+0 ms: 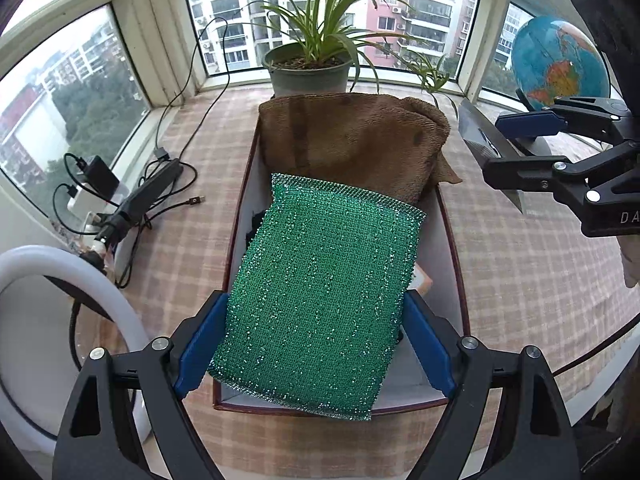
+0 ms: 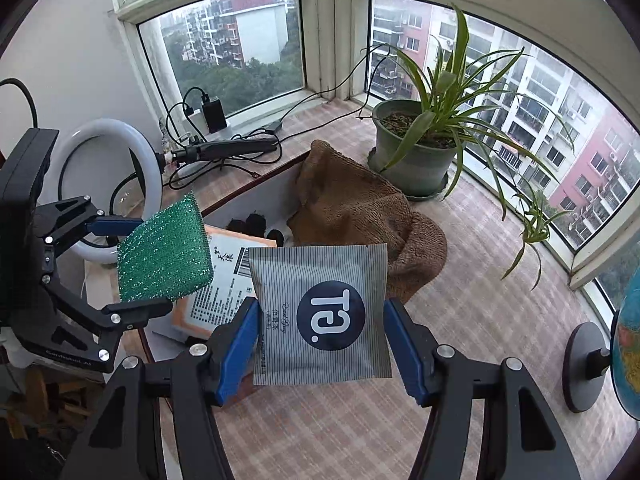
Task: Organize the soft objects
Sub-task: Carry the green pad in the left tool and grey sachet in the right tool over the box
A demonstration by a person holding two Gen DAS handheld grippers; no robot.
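Note:
My left gripper [image 1: 316, 344] is shut on a green glittery scrub sponge [image 1: 320, 292] and holds it above an open box [image 1: 452, 256] with a dark red rim. A brown towel [image 1: 356, 144] lies heaped over the box's far end. My right gripper [image 2: 320, 340] is shut on a grey striped tea sachet [image 2: 320, 312] with a dark round logo, held to the right of the box. In the right wrist view the left gripper [image 2: 132, 264] with the sponge [image 2: 164, 252] is at the left, above an orange-edged printed packet [image 2: 216, 292] in the box. The towel [image 2: 360, 216] spills over the box's edge.
A potted spider plant [image 1: 312, 68] stands behind the box on the checked tablecloth [image 1: 520, 280]. A globe [image 1: 556, 64] stands at the right. A ring light [image 2: 108, 188], chargers and cables [image 1: 120, 196] lie at the left by the windows. Small dark things [image 2: 252, 222] lie in the box.

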